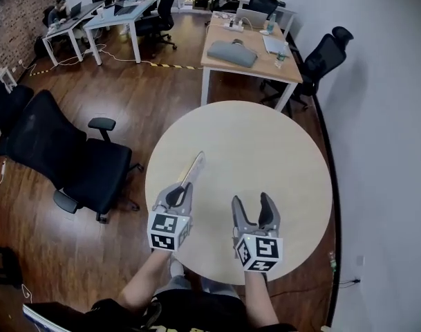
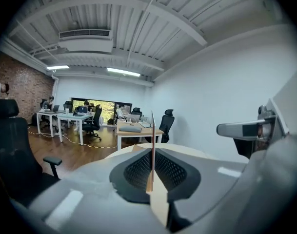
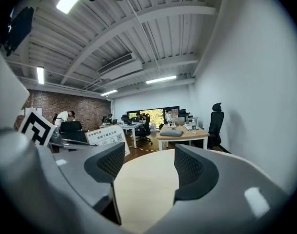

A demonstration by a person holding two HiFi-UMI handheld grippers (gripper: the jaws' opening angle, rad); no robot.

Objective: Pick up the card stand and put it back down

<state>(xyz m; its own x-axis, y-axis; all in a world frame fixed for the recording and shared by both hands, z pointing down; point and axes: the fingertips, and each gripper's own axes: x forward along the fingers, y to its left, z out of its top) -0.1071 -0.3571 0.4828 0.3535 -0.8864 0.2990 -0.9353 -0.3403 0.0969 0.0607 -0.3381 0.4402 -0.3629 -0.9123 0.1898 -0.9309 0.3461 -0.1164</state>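
Card stand is clamped edge-on between the 2 closed jaws of the left gripper, near the left edge of the round tabletop. Gripping its thin side probably keeps it steady. Right gripper hovers beside, jaws apart and empty.

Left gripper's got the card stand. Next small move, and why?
Probably ease the left gripper down until the card stand sits on the round table, then open. Its jaws are shut on the stand's edge; the right gripper is open and empty, so nothing else holds it.
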